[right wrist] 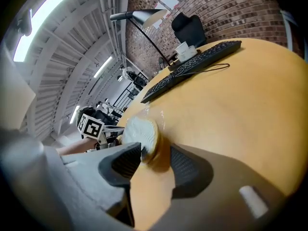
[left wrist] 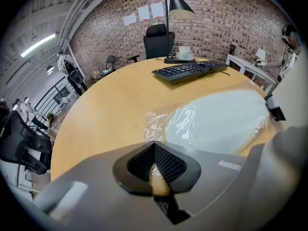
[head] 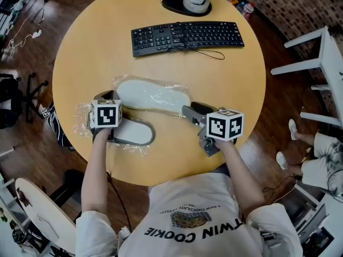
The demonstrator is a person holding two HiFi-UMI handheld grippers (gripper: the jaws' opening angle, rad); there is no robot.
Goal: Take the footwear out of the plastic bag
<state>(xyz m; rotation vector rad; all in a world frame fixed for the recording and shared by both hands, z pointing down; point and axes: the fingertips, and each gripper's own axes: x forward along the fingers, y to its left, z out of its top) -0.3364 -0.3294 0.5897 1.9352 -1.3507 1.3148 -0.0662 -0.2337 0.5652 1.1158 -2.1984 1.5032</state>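
**Dress and gear in white, grey and black**

The person wears a white short-sleeved T-shirt (head: 193, 213) with black lettering, "TWIN COOKIE", under a small chequered picture on the chest. The left claw (left wrist: 154, 146) and the right claw (right wrist: 154, 155) are matte grey plastic. Each has two dark pads (right wrist: 122, 163) with a fine grid texture at the tips. Behind each claw's jaws sits a white cube (head: 105, 114) with black square markers. A thin dark cable (head: 117, 197) trails behind the left claw.
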